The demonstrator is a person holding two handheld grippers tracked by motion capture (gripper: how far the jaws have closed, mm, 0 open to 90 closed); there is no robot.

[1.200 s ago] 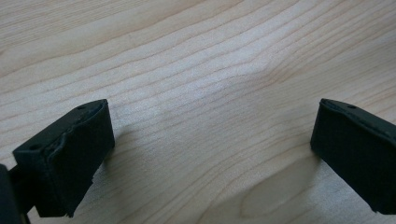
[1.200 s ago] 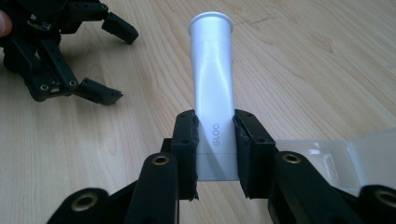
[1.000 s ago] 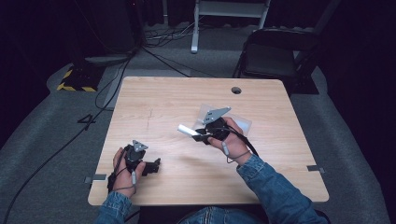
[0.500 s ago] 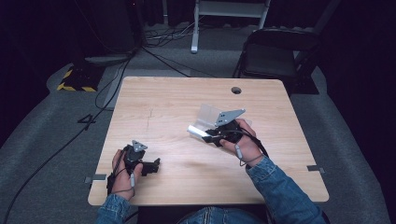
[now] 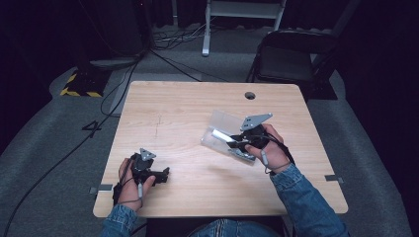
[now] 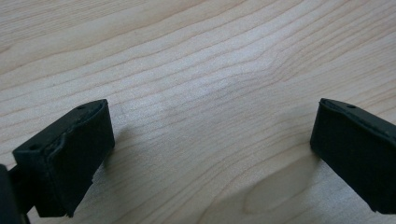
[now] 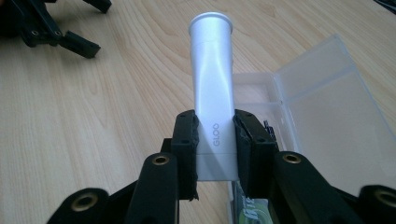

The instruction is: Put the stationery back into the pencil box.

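Quickly, left to right, with the clear plastic case [image 5: 225, 132] as landmark: left tongs [image 5: 163, 174] sit well to the left of the case, low on the wooden surface [image 5: 188, 106], jaws spread wide over bare wood, holding nothing; the hand [image 5: 129, 180] rests by the near edge. Right tongs [image 7: 215, 140] are pressed on a white tube [image 7: 212, 88], jaws pinching its lower flat end from both sides; in the high view the tube [image 5: 222, 134] hangs just over the open case, apart from the surface, cap end pointing away from the hand. Step in hand, by my read: tube is lifted and held clear of the case, either coming out or about to go in; cannot tell which. Next move calls for a steady pinch and a clean line past the case's hinged lid [image 7: 322, 88]. Tube looks smooth, matte white, round flared cap, body flattening toward the crimp, grey lettering "GLOO"; case is see-through, lid flopped open, some small items inside, too blurred to name.
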